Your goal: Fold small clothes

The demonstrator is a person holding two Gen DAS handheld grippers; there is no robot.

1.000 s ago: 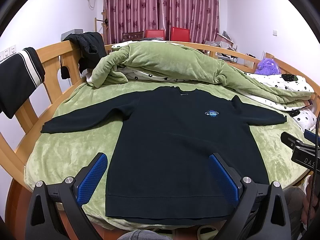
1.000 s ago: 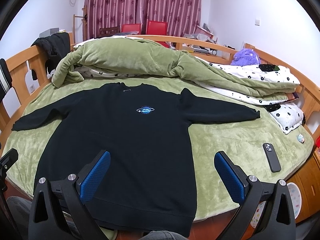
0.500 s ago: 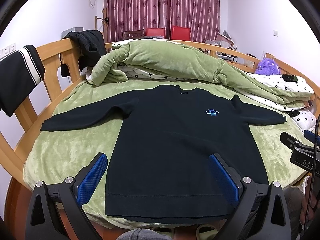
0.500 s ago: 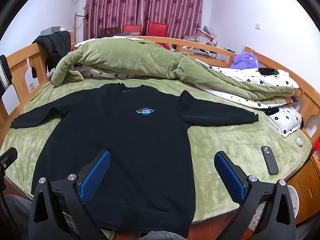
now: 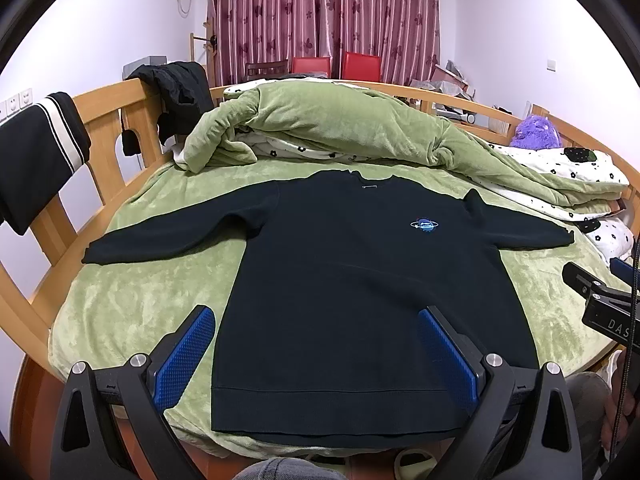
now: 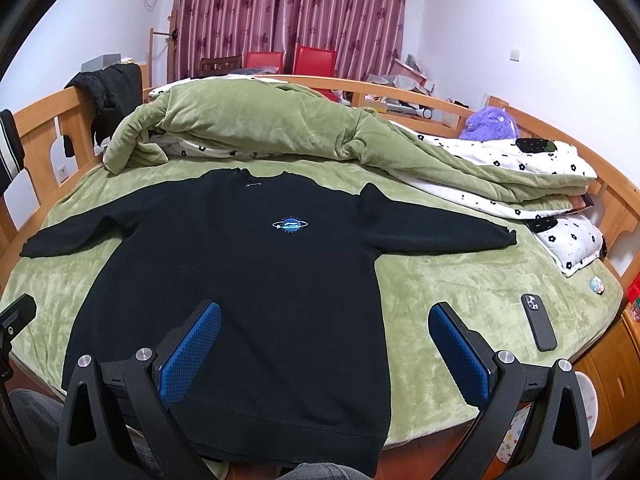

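Observation:
A black long-sleeved sweatshirt (image 5: 352, 280) (image 6: 248, 280) with a small blue planet logo (image 5: 424, 224) (image 6: 291, 224) lies flat and face up on the green bed cover, both sleeves spread out sideways. Its hem hangs at the near edge of the bed. My left gripper (image 5: 316, 346) is open and hovers above the hem, nothing between its blue pads. My right gripper (image 6: 324, 344) is also open and empty, above the lower right part of the sweatshirt. The right gripper's body shows at the right edge of the left wrist view.
A bunched green quilt (image 6: 280, 128) and a flowered white quilt (image 6: 532, 160) lie behind the sweatshirt. A black phone (image 6: 538, 327) rests on the cover at the right. The wooden bed frame (image 5: 100, 128) carries dark clothes (image 5: 180, 92). A purple plush toy (image 6: 492, 122) sits far right.
Both grippers have drifted slightly; the sweatshirt sits a touch higher in the right wrist view. The sweatshirt itself has not moved and both grippers stay open.

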